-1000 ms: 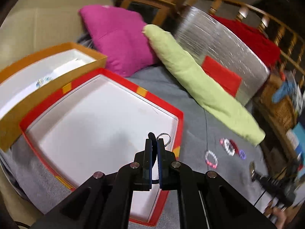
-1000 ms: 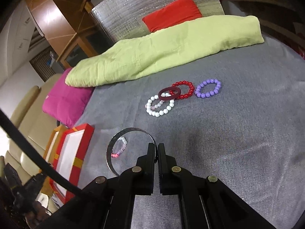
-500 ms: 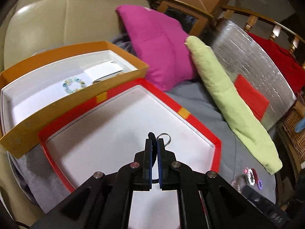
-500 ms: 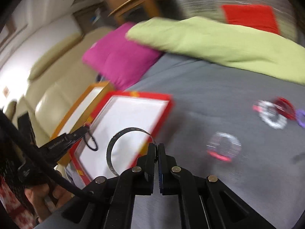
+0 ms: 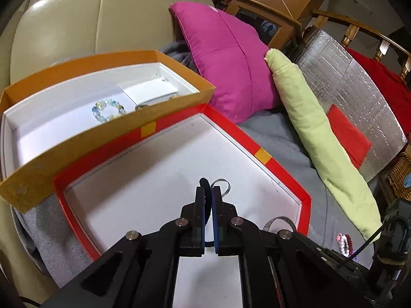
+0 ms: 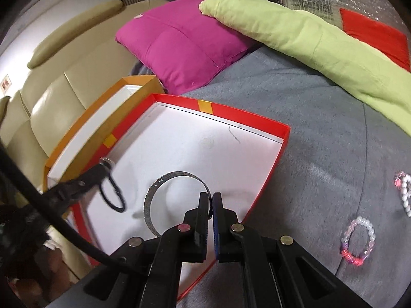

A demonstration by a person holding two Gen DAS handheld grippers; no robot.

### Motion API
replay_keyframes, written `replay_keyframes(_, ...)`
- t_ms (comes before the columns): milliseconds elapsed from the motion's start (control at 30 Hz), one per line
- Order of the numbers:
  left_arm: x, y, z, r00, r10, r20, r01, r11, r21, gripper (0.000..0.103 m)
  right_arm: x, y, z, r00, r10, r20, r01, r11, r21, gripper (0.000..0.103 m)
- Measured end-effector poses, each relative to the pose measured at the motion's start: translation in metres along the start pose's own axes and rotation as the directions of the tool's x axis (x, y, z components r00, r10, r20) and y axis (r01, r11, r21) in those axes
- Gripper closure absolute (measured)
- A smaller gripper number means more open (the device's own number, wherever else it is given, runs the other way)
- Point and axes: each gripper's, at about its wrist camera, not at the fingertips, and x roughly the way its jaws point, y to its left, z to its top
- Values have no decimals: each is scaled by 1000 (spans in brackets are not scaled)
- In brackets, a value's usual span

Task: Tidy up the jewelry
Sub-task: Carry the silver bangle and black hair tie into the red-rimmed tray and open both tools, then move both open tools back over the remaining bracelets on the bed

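Note:
My left gripper (image 5: 208,192) is shut on a black cord loop (image 5: 204,181) with a small metal ring (image 5: 223,185) on it. It hangs over the white floor of the red box (image 5: 231,126). In the right wrist view that same left gripper (image 6: 104,166) comes in from the left, and the black cord loop (image 6: 113,195) dangles from it. My right gripper (image 6: 211,198) is shut on a flat silver bangle (image 6: 150,201), held over the red box (image 6: 244,114) near its right rim. An arc of the bangle (image 5: 280,219) shows at the lower right of the left wrist view.
An orange box (image 5: 77,138) beside the red one holds a pale blue bead bracelet (image 5: 108,110). Loose on the grey cloth (image 6: 321,133) lie a pink-and-white bead bracelet (image 6: 358,238) and a pearl bracelet (image 6: 404,192). A magenta cushion (image 6: 179,41) and a green roll (image 6: 308,38) border the far side.
My right gripper has swung left with the bangle, from above the bracelets on the cloth to over the red box. My left gripper shifted a little over the box, still holding the cord loop.

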Motion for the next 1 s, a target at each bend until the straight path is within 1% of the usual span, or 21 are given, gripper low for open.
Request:
replay_keyframes(133,2,2,0,1000,-8,-9,8,1000,-15,98,3,-1,0,1000,-13,2,13,1000,4,99)
replay_keyframes(200,4,3,1,1000,1,-5,-1,1000,-19,98,5,-2,0,1000,-13,-1,13,1000,5,99)
replay_keyframes(300,7,5,0,1000,3,-21,-3,1000,-28,98,10,-2,3,1000,-12,-7,12,1000,8,99)
replay_keyframes(400,6,5,0,1000,12,-10,-12,1000,-26,98,12,-1,2,1000,-20,-6,20,1000,3,99)
replay_keyframes(467,9,5,-1,1000,23,-13,-24,999,-32,98,15,-1,1,1000,-15,-19,15,1000,8,97)
replay_keyframes(533,11,7,-2,999,40,-17,-41,998,-42,98,17,-1,2,1000,-15,-18,15,1000,9,96)
replay_keyframes(600,10,9,-2,998,69,-6,-70,997,-45,97,17,-1,4,1000,-12,-18,12,1000,17,96)
replay_keyframes(633,9,10,-1,996,84,3,-83,995,-46,94,16,-1,5,1000,-8,-21,9,1000,21,96)
replay_keyframes(667,7,11,-1,995,95,10,-94,994,-47,81,14,-1,5,1000,-8,-20,9,1000,23,96)
replay_keyframes(700,5,11,-1,994,106,21,-105,993,-47,72,10,-2,5,1000,-10,-14,10,1000,24,96)
replay_keyframes(733,3,10,-1,993,117,32,-116,992,-45,56,5,-3,4,1000,-9,-2,9,1000,26,96)
replay_keyframes(767,-1,9,-1,990,130,52,-128,991,-42,47,-3,-6,3,1000,-11,13,11,999,31,96)
replay_keyframes(800,-4,8,-2,988,134,72,-131,991,-40,45,-12,-10,2,999,-14,28,13,999,42,95)
replay_keyframes(900,-9,0,-3,987,134,94,-134,991,-5,43,-40,-26,-8,997,-38,65,33,997,74,81)
replay_keyframes(1000,-14,-13,-6,985,124,115,-131,990,51,43,-69,-50,-29,991,-92,92,82,991,107,59)
